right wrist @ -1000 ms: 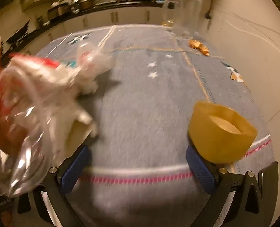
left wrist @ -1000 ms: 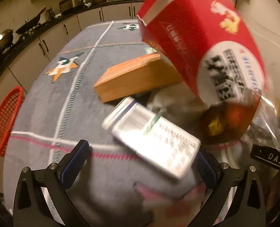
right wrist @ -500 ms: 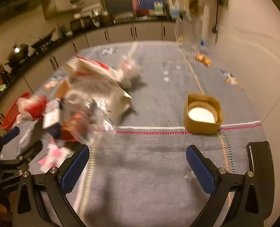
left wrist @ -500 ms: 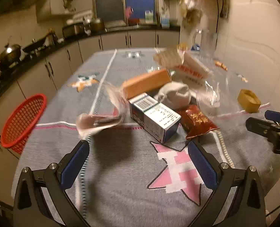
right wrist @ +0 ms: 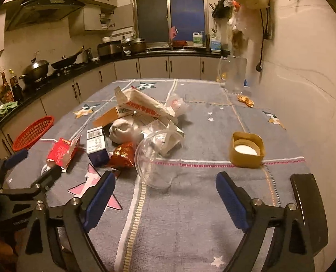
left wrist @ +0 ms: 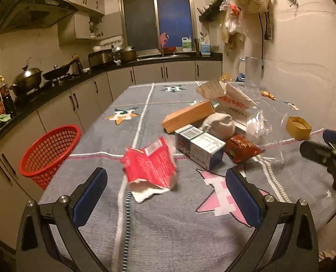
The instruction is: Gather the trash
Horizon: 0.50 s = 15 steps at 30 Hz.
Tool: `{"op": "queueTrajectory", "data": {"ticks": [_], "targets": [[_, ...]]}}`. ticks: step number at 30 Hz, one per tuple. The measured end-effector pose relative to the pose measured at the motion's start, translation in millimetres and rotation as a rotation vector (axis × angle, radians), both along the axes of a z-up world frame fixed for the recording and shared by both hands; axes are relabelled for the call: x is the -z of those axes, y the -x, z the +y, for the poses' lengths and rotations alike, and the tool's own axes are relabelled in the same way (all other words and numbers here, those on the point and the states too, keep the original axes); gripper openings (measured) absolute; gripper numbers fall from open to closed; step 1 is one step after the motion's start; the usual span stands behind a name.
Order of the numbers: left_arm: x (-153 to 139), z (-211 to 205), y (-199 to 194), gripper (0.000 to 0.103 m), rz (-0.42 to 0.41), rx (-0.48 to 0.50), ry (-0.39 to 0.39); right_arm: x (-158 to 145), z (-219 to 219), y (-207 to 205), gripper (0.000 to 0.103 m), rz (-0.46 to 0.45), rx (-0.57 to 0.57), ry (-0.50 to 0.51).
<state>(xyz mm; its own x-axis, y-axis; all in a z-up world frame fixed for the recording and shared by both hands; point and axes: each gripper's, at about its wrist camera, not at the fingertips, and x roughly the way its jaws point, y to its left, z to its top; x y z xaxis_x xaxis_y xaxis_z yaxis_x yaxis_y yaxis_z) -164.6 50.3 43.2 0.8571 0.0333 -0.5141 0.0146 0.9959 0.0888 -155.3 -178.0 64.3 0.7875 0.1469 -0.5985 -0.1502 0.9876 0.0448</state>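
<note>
**Both grippers empty above a table strewn with trash**

From your left wrist view, the left gripper [left wrist: 165, 190] stands wide with nothing between its blue pads; a torn red carton [left wrist: 150, 166] lies on the grey table cloth [left wrist: 168, 233] just beyond them, blurred, and you cannot tell whether it has settled; farther off and to the right sits the pile: a white and blue box [left wrist: 199, 146], a dark red snack packet [left wrist: 244, 148], a long brown box [left wrist: 188, 115], a crumpled grey wad [left wrist: 219, 123] and a clear plastic bag [left wrist: 265, 124]; a small yellow tub [left wrist: 298, 124] stands apart at the far right; a red basket [left wrist: 51, 151] sits at the table's left edge; your right gripper [left wrist: 331, 149] shows at the right border.

From your right wrist view, the right gripper's jaws are wide, have just been closing a little, and hold nothing; a clear plastic cup [right wrist: 156, 158] lies on its side just beyond the left pad, touching neither pad; the yellow tub stands to the right near the pink stripe, well apart from the pile; the red carton lies at the left by the white and blue box; the red basket is at the far left edge; a glass jug [right wrist: 234, 74] stands at the far right near the wall [right wrist: 304, 68].
</note>
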Motion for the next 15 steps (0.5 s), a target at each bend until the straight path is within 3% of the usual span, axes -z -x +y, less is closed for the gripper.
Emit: {"op": "queueTrajectory", "data": {"ticks": [15], "targets": [[3.8,-1.3,3.8,0.103,-0.002,-0.008,-0.023,9.4,11.9,2.5,0.093,-0.004,-0.022,0.07]]}}
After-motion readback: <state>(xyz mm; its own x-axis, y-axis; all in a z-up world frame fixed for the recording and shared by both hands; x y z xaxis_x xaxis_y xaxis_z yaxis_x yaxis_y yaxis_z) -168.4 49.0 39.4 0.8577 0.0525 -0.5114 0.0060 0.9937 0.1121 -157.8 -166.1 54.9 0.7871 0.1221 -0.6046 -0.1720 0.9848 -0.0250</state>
